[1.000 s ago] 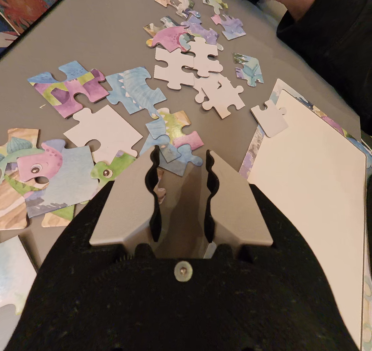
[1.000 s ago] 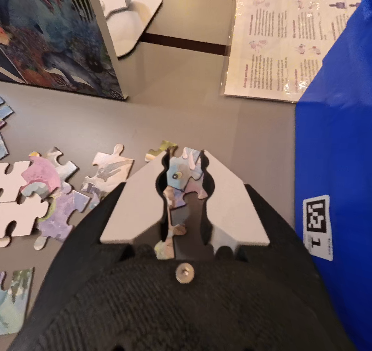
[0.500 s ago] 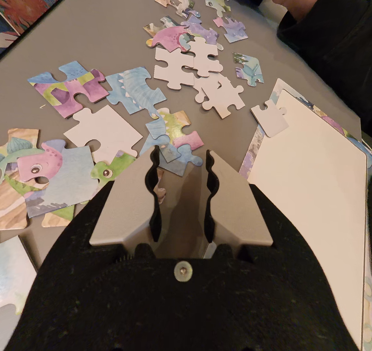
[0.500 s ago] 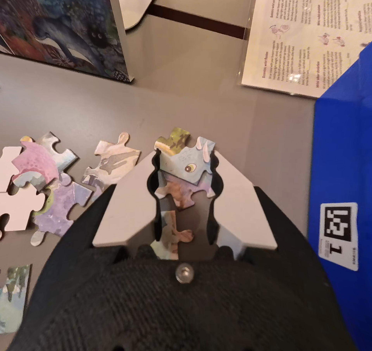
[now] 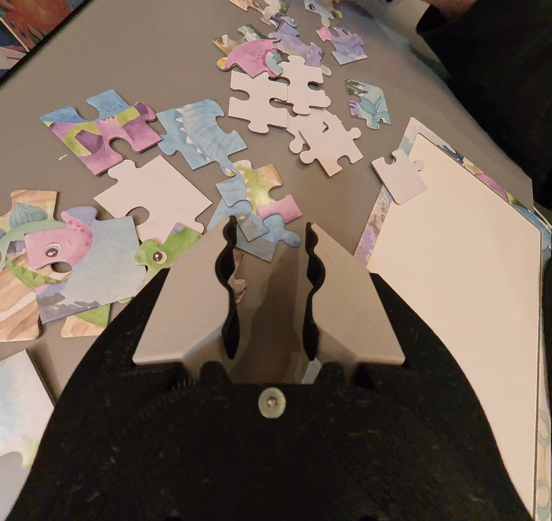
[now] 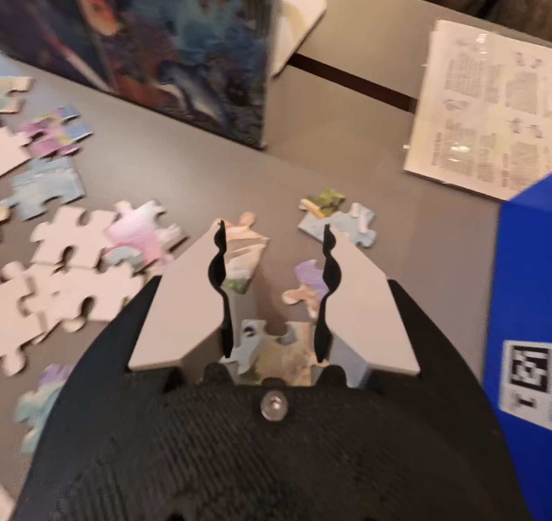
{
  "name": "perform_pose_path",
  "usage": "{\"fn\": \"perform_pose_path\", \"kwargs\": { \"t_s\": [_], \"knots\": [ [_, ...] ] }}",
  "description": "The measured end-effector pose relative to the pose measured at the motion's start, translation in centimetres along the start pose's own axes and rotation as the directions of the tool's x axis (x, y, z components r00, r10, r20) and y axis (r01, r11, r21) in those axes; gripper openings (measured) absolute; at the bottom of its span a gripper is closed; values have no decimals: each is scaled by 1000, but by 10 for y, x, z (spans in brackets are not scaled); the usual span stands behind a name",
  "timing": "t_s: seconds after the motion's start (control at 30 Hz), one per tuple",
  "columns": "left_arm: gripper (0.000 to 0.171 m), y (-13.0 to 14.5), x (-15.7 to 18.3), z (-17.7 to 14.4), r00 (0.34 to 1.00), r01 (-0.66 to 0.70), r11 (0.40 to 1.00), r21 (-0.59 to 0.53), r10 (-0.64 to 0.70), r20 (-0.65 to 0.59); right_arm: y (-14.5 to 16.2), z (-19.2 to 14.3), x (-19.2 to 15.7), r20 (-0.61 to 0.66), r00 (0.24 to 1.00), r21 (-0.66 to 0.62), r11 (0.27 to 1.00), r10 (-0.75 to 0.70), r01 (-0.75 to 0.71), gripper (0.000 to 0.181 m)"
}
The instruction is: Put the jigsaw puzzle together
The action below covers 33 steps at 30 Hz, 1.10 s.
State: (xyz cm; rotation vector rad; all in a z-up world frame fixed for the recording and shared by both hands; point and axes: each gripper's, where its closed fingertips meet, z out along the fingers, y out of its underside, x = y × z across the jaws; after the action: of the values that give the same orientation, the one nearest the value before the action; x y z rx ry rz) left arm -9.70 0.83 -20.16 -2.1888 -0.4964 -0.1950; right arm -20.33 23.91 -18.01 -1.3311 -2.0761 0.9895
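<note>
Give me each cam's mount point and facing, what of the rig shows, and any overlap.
Left wrist: on the left claw, looking down over scattered puzzle pieces and the white board; own open fingers show, plus the person's sleeve.
Right wrist: on the right claw, looking down toward the blue box and printed sheet; own open fingers show.
Shared: grey table and the white face-down pieces.
</note>
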Motion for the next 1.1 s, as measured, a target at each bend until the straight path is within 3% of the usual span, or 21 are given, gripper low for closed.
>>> {"fn": "perform_pose_path", "kwargs": {
  "t_s": [0.13, 0.23, 0.4, 0.7, 0.9, 1.0, 1.1],
  "knots": [
    [43, 0, 0, 0, 1000, -2, 1000, -1, 2, 2, -5, -5, -55, 235, 971, 53, 998, -41, 29, 61],
    [43, 0, 0, 0, 1000, -3, 1000, -1, 3, 3, -9, -8, -101, 408, 903, 92, 990, -136, 107, 62],
    [43, 0, 0, 0, 1000, -2, 1000, -1, 2, 2, 12, 13, -107, 321, 913, -3, 964, -251, 267, 63],
    [43, 0, 0, 0, 1000, 4, 1000, 1, -4, -4, 14, 18, -102, 340, 927, -30, 983, -160, 180, 43],
    [43, 0, 0, 0, 1000, 7, 1000, 2, -7, -7, 14, 23, -97, 280, 937, -37, 973, -210, 229, 59],
    [43, 0, 0, 0, 1000, 8, 1000, 3, -8, -8, 6, 30, -86, 198, 953, -31, 971, -228, 239, 43],
    [43, 0, 0, 0, 1000, 10, 1000, 3, -10, -10, 0, 38, -86, 203, 956, -33, 975, -210, 221, 24]
  ]
}}
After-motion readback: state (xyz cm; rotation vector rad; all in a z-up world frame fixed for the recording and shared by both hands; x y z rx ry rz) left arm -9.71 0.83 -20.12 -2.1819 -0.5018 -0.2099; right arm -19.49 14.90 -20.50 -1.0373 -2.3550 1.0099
